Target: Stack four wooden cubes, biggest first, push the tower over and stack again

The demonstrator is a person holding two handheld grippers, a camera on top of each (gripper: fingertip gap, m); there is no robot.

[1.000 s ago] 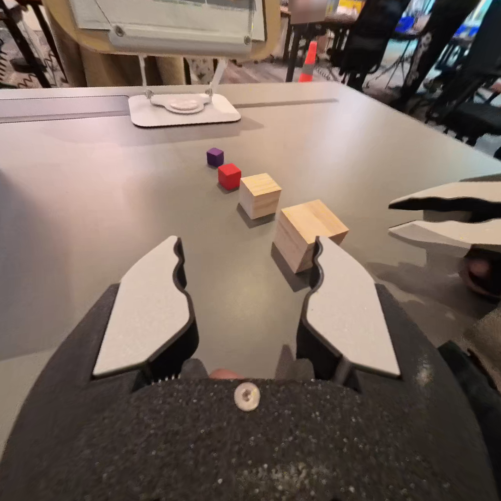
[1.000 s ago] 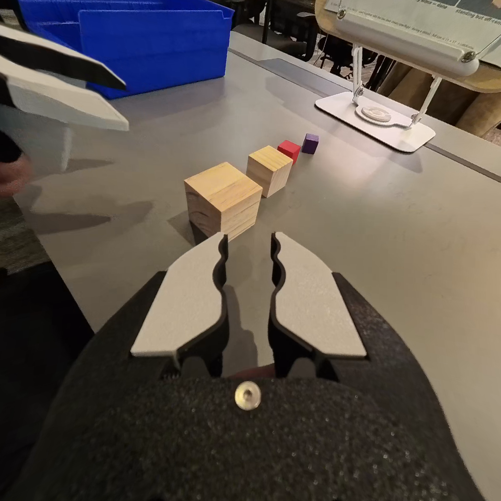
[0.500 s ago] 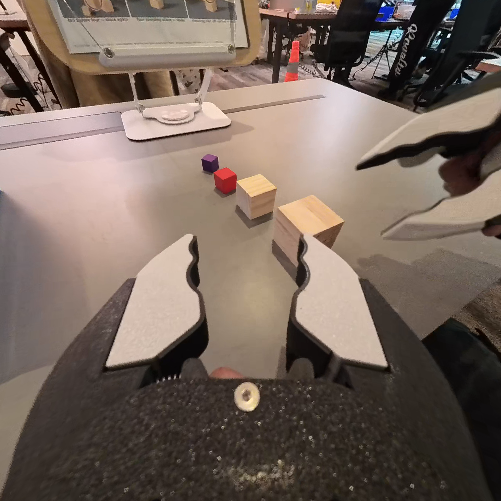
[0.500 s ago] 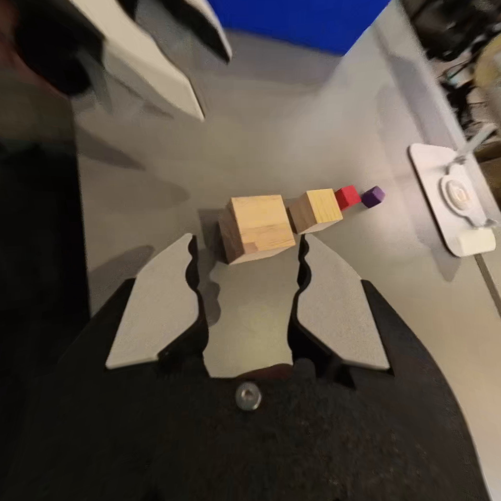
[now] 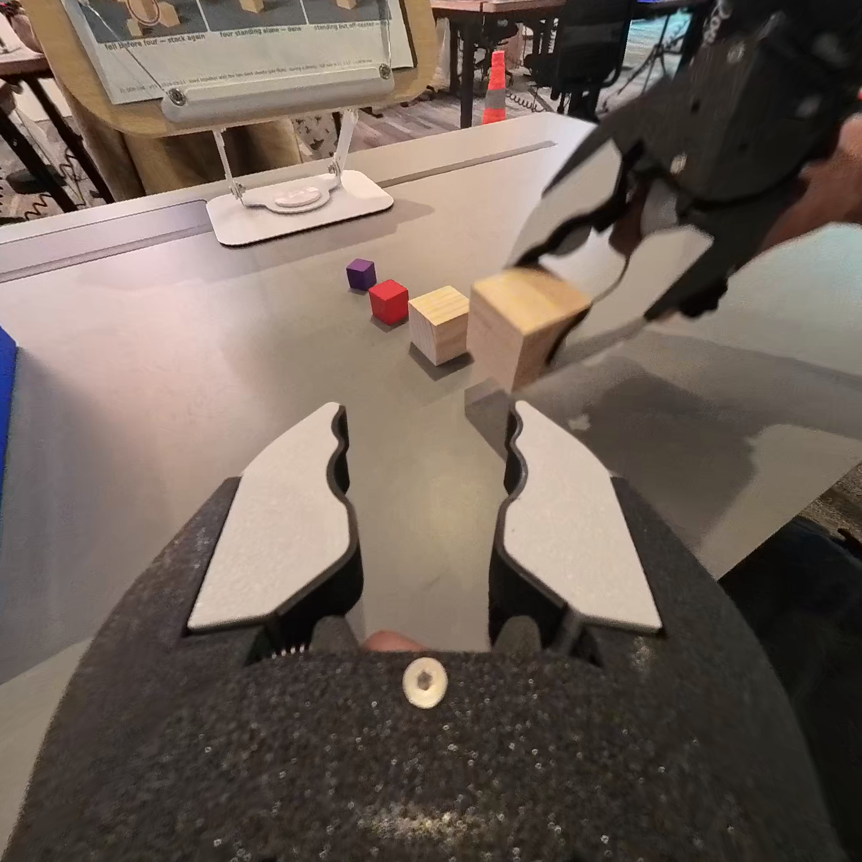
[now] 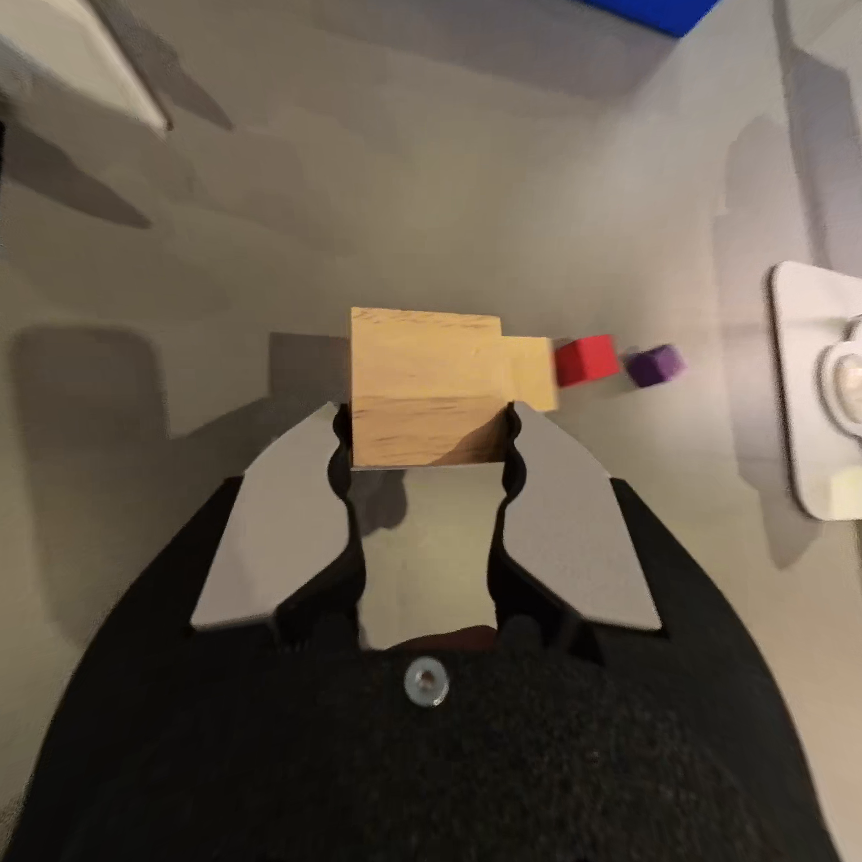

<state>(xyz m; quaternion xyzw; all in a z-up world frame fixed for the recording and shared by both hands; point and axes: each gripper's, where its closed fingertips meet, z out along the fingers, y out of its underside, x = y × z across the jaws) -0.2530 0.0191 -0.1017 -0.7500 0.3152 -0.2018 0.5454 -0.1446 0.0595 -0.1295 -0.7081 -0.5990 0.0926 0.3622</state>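
Observation:
Four cubes lie in a diagonal row on the grey table. The purple cube (image 5: 360, 274) is farthest, then the red cube (image 5: 388, 301) and the medium wooden cube (image 5: 438, 322). My right gripper (image 5: 545, 303) comes in from the upper right, shut on the big wooden cube (image 5: 517, 326), and holds it a little above the table over its shadow. In the right wrist view the big cube (image 6: 420, 373) sits between the fingertips of that gripper (image 6: 424, 410), with the medium cube (image 6: 531, 373), red cube (image 6: 585, 359) and purple cube (image 6: 653, 364) beyond. My left gripper (image 5: 427, 410) is open and empty, just short of the cubes.
A white stand base (image 5: 298, 210) holding an instruction sheet stands at the back of the table; it also shows in the right wrist view (image 6: 816, 396). A blue bin (image 5: 4, 396) is at the far left. The table's near edge (image 5: 769, 527) runs on the right.
My right gripper swung over the big wooden cube, opened, came down around it, closed on it and raised it off the table. My left gripper stayed open and drew back slightly.

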